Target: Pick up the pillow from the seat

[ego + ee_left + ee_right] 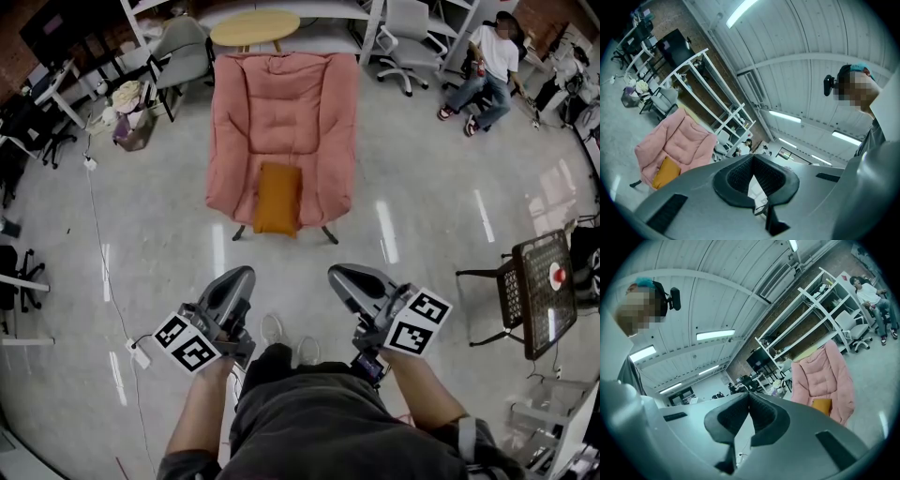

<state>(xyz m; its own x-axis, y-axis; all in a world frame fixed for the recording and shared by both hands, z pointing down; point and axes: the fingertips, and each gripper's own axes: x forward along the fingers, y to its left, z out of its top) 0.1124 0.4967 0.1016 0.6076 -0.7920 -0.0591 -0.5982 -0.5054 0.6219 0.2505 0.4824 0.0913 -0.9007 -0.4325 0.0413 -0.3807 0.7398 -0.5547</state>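
- Head view: the orange pillow [278, 199] lies on the pink seat [281, 112], at the middle of the seat's front edge. Its lower end sits at or just over that edge.
- Head view: the left gripper [239, 277] and the right gripper [342, 276] are held low in front of us over bare floor [422, 216]. Both are well apart from the seat, and neither touches anything.
- Left gripper view: the left gripper [752, 158] has its jaws together at the tips with nothing between them. The pillow [665, 172] shows far off at lower left, resting on the seat [677, 140].
- Right gripper view: the right gripper [748, 394] likewise has its jaws closed tip to tip and empty. The pillow [821, 405] shows at the right, against the seat [825, 373].
- Step in hand, as we judge it: the approach. No reach or grasp has begun.
- Next move, as we judge it:
  - We need to close the gap to the seat's front edge.
  - The jaws must part before contact.
  - One gripper should come in on a free edge of the pillow, most likely the lower end at the front edge.
  - The pillow looks soft, so we expect a deep pinch will be needed to keep hold.
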